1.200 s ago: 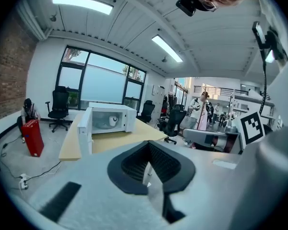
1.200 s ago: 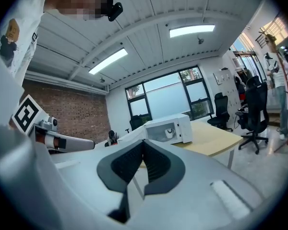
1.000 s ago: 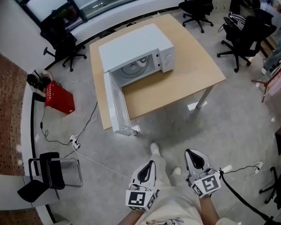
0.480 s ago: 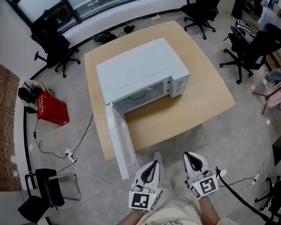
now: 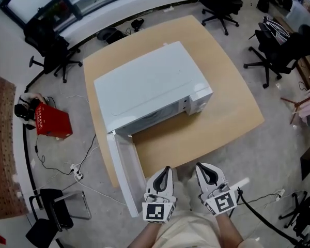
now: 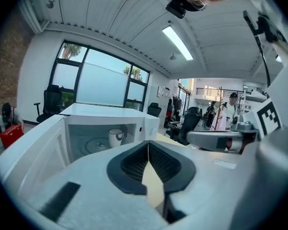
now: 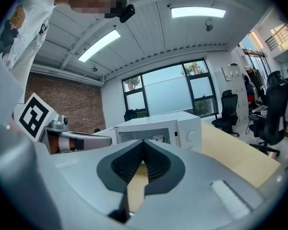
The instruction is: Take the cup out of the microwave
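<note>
A white microwave (image 5: 147, 87) stands on the wooden table (image 5: 222, 123) with its door (image 5: 125, 172) swung open toward me at the left. A white cup (image 6: 115, 136) sits on the turntable inside; the right gripper view also shows the cup (image 7: 158, 138) through the opening. From the head view the microwave's top hides the cup. My left gripper (image 5: 165, 170) is shut and empty, just short of the table's near edge beside the door. My right gripper (image 5: 202, 168) is beside it, also shut and empty. Both point at the microwave, well short of its opening.
Black office chairs (image 5: 274, 48) stand right of and behind the table, another chair (image 5: 49, 40) at the far left. A red box (image 5: 51, 122) and cables (image 5: 75, 172) lie on the floor at the left. A black cable (image 5: 258, 218) trails from my right gripper.
Both grippers and the head camera have come forward to the table's near edge. The microwave now shows from above, so its inside has dropped out of the head view.
</note>
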A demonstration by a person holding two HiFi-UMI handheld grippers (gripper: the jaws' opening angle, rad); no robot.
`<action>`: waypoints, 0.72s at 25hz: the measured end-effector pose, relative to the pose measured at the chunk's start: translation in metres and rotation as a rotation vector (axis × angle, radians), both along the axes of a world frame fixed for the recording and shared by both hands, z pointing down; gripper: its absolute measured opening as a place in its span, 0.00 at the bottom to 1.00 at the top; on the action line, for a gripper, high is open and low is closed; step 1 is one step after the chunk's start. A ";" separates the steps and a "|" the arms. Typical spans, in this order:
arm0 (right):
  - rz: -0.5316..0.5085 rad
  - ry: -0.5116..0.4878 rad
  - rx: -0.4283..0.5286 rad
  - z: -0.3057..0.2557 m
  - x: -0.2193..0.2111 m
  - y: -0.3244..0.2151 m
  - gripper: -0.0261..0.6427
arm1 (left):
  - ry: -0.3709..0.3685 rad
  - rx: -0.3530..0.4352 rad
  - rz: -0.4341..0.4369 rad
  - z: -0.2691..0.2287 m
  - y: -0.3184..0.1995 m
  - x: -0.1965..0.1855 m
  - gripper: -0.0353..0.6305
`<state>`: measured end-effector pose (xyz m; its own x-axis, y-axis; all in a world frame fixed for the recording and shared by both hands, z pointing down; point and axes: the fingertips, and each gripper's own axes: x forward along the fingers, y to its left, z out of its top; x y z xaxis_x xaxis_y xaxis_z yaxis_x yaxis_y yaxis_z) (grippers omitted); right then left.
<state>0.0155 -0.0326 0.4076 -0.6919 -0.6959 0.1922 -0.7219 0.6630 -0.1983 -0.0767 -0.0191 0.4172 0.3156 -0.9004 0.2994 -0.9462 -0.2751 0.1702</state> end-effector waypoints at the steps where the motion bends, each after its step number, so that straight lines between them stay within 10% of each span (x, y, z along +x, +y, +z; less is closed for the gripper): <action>1: 0.001 0.003 -0.012 0.006 0.000 -0.007 0.05 | -0.018 0.011 -0.006 0.006 -0.012 -0.002 0.09; 18: 0.052 -0.039 -0.060 0.105 -0.019 -0.104 0.05 | -0.040 -0.004 -0.218 0.111 -0.171 -0.058 0.52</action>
